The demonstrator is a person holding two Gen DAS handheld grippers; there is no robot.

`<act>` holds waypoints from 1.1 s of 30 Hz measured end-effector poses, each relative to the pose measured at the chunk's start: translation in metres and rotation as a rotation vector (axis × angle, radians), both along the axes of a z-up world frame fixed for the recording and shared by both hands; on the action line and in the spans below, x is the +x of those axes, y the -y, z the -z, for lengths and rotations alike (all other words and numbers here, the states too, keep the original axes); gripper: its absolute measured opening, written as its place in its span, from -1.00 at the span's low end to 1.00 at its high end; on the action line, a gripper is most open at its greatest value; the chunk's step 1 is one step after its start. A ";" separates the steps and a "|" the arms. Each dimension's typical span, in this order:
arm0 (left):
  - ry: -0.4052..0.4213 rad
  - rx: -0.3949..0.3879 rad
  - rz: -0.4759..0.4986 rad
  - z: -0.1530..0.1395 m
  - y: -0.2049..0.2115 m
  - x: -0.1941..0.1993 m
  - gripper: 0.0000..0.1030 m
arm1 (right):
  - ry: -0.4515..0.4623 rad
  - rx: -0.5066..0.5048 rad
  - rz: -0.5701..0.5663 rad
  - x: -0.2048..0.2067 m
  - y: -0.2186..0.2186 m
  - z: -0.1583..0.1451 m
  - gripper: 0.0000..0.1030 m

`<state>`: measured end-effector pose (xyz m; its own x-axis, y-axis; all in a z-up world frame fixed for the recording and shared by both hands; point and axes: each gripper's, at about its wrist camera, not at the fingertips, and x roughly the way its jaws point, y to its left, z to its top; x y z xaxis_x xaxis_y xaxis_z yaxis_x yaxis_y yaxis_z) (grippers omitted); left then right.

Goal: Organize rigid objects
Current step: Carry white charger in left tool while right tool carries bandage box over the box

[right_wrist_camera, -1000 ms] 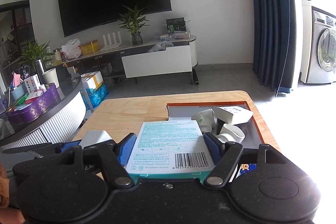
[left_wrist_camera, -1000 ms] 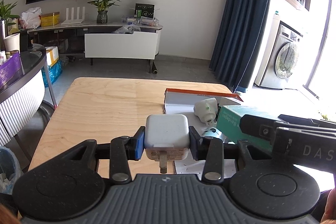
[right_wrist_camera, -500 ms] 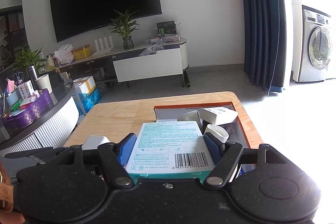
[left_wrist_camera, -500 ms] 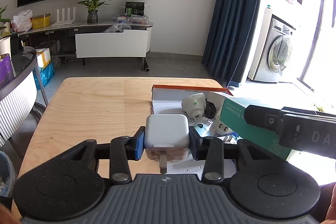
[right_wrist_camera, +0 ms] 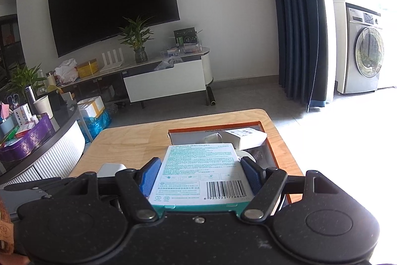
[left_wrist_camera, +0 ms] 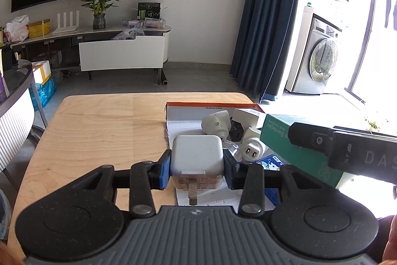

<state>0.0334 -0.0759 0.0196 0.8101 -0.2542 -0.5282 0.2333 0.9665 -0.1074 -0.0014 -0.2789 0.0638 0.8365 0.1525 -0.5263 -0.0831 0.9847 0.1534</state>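
My left gripper (left_wrist_camera: 197,169) is shut on a white square charger plug (left_wrist_camera: 197,157), held above the near left edge of an orange-rimmed open box (left_wrist_camera: 211,104) on the wooden table (left_wrist_camera: 99,131). My right gripper (right_wrist_camera: 199,176) is shut on a teal and white adhesive bandage box (right_wrist_camera: 201,174), held over the same orange-rimmed box (right_wrist_camera: 271,153). The bandage box also shows at the right of the left wrist view (left_wrist_camera: 297,153). Inside the open box lie a white round adapter (left_wrist_camera: 215,122), a white two-pin plug (left_wrist_camera: 250,145) and a small white carton (left_wrist_camera: 248,114).
A curved glass side table (right_wrist_camera: 49,135) with a purple tray stands left of the wooden table. A TV cabinet (left_wrist_camera: 121,56) stands on the floor behind, a washing machine (left_wrist_camera: 320,58) at the right.
Both grippers have moved right and forward with their loads, so the open box sits closer under them. The bandage box now hangs further over the box.
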 end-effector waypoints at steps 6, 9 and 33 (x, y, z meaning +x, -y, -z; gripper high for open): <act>-0.009 -0.002 0.023 0.001 0.008 0.004 -0.19 | 0.006 0.001 0.035 0.004 0.011 -0.001 0.63; -0.009 0.001 0.037 0.000 0.014 0.007 -0.19 | 0.008 0.004 0.054 0.007 0.018 -0.001 0.63; -0.023 0.002 0.121 -0.001 0.055 0.034 -0.19 | 0.019 -0.004 0.095 0.036 0.049 -0.004 0.63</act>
<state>0.0675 -0.1311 0.0206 0.7612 -0.3482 -0.5472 0.3455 0.9317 -0.1123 0.0343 -0.3276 0.0675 0.8570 0.0702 -0.5104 0.0074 0.9889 0.1485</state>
